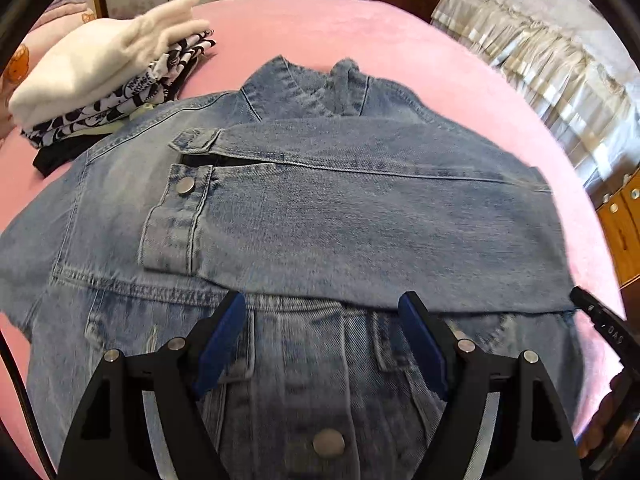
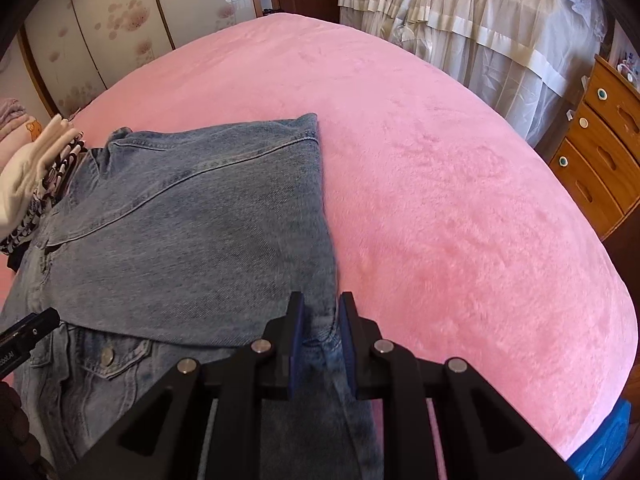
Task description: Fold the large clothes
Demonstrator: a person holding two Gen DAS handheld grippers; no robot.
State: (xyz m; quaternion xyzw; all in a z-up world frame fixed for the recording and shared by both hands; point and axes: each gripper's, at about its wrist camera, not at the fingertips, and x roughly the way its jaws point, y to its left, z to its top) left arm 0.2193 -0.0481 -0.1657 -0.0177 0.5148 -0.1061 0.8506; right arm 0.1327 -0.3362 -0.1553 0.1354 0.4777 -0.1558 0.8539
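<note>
A blue denim jacket (image 1: 320, 216) lies on the pink bed, front up, with one sleeve folded across the chest and its cuff (image 1: 176, 220) at the left. My left gripper (image 1: 322, 312) is open just above the jacket's lower front, holding nothing. In the right wrist view my right gripper (image 2: 322, 312) stands at the jacket's (image 2: 192, 232) right edge. Its jaws are narrowly apart with denim between them; whether they pinch it is unclear. The right gripper's tip shows in the left wrist view (image 1: 600, 316), the left's in the right wrist view (image 2: 28, 332).
A stack of folded clothes (image 1: 100, 80) with a white top layer sits at the bed's far left, touching the jacket's shoulder. The pink blanket (image 2: 460, 200) spreads to the right. A lace-covered piece of furniture (image 2: 480, 28) and a wooden drawer chest (image 2: 600, 152) stand beyond the bed.
</note>
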